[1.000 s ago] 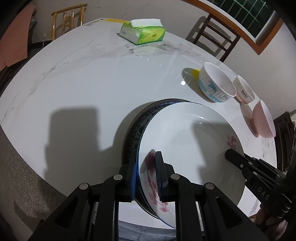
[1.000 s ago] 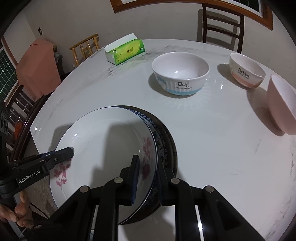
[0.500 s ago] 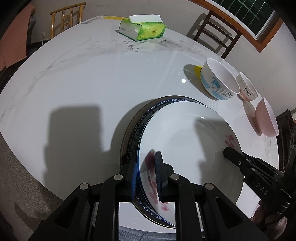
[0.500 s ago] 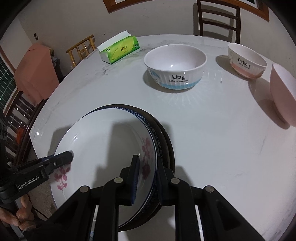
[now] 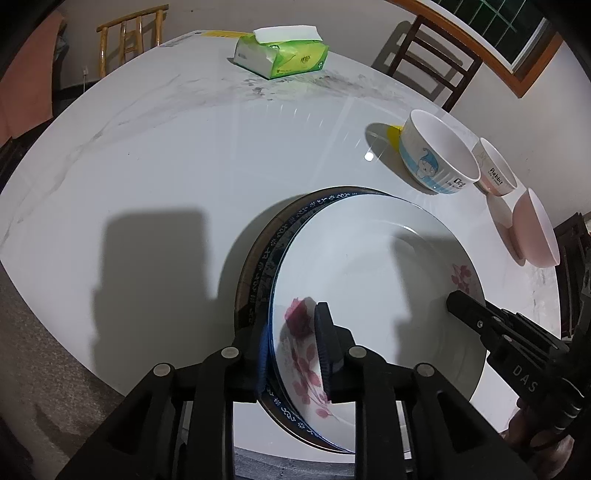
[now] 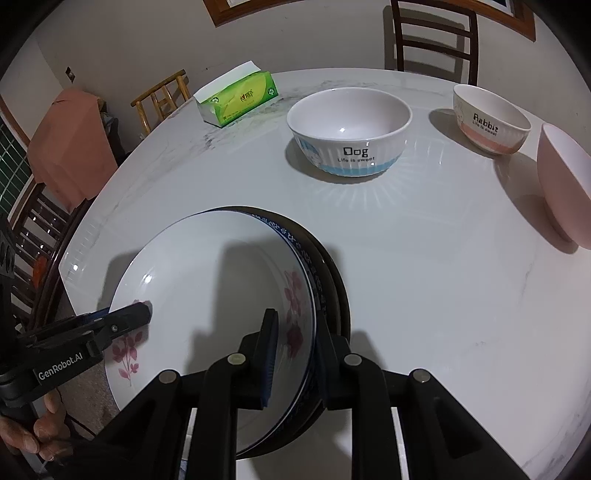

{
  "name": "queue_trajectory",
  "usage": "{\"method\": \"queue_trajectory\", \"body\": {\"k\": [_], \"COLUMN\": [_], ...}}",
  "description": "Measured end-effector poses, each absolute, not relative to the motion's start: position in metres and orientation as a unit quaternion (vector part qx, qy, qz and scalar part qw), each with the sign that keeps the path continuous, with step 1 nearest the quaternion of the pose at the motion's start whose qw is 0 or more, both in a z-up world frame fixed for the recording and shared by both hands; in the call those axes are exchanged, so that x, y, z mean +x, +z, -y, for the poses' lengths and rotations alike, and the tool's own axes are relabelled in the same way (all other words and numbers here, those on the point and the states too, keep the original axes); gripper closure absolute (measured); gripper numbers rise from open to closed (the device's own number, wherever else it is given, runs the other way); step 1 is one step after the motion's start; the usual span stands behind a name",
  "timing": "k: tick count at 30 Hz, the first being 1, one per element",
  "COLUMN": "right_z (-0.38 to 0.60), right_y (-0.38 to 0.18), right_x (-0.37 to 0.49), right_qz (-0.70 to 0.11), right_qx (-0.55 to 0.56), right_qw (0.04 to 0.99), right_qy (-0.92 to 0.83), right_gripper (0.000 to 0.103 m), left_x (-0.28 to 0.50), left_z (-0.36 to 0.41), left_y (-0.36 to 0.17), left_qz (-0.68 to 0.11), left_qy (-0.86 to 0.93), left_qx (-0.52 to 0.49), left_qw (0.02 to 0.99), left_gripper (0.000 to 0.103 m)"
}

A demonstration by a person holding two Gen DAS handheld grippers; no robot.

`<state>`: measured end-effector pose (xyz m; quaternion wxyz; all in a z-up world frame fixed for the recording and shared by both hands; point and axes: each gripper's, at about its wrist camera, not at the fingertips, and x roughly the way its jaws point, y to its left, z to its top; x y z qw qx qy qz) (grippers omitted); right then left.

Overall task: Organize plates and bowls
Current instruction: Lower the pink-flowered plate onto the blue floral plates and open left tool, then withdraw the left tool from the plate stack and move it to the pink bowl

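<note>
Currently both units are angling steeply downward: left hand-held gripper, jaws just easing apart, and right hand-held gripper straddling opposite rims of the flowered plate, stacked on the table.

White marble table, wooden chairs, plain wall

I count 3 stacked plates, 3 bowls, 1 tissue pack, and my 2 grippers.
</note>
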<state>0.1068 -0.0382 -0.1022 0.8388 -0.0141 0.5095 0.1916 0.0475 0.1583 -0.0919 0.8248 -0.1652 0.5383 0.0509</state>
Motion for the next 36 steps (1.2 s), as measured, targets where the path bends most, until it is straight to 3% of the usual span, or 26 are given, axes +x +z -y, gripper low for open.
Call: {"method": "queue_trajectory", "body": {"k": [16,36], "right_z": [0.027,0.045], "right_y": [-0.091,-0.079], "right_x": [0.098,0.088], "right_qz": [-0.489,-0.479], "right_qx": [-0.070,-0.023], "right_qw": [0.851,0.857], "right_qy": [0.180,0.187], "right_gripper": [0.079,0.078], "left_x": [0.050,0.047], "left_z": [-0.152,-0.127], "left_y": [-0.087,-0.067], "left_qz": [-0.533,-0.499], "left_qy": [0.072,0.086], "left_qx": [-0.140,-0.086], "left_qw": [0.831,0.858], "left_gripper": [0.070,0.059]}}
